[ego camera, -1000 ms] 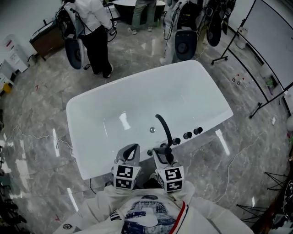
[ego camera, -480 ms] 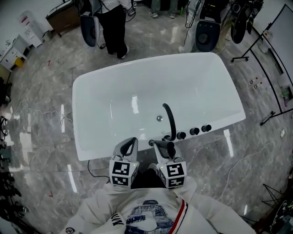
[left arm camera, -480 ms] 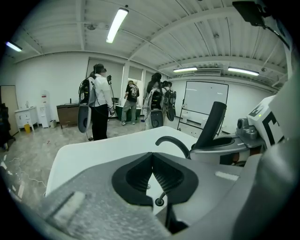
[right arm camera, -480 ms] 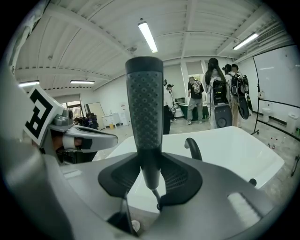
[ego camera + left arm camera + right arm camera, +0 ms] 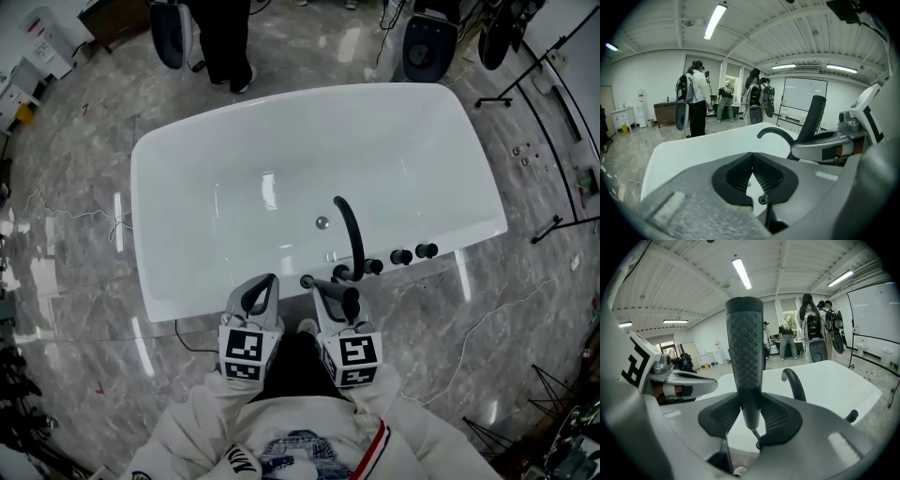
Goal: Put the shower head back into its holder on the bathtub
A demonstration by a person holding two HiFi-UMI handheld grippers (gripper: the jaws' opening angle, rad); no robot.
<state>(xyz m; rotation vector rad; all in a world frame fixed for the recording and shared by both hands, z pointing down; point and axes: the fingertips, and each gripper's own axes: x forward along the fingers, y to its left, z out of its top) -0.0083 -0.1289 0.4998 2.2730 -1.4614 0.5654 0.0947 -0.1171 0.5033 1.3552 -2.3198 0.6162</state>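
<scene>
A white bathtub [image 5: 187,234] lies below me, with a curved black spout [image 5: 352,234] and three black knobs [image 5: 401,256] on its near rim. My right gripper [image 5: 336,291] hangs just above that rim, left of the spout, shut on the dark stick-shaped shower head [image 5: 745,352]. The head stands upright between the jaws, and a thin hose [image 5: 754,431] leaves its lower end. A small dark fitting [image 5: 307,280] sits on the rim by the gripper's tip. My left gripper [image 5: 262,289] is close beside it, shut with nothing held [image 5: 752,161].
Several people with gear [image 5: 220,37] stand on the marble floor beyond the tub's far side. Black stands [image 5: 553,225] are at the right. Cables [image 5: 487,319] trail over the floor near the tub. A chrome drain [image 5: 322,222] sits in the tub's bottom.
Both grippers have sunk side by side towards the tub's near rim, the shower head still in the right one. The head view has shifted and now looks more squarely at the tub.
</scene>
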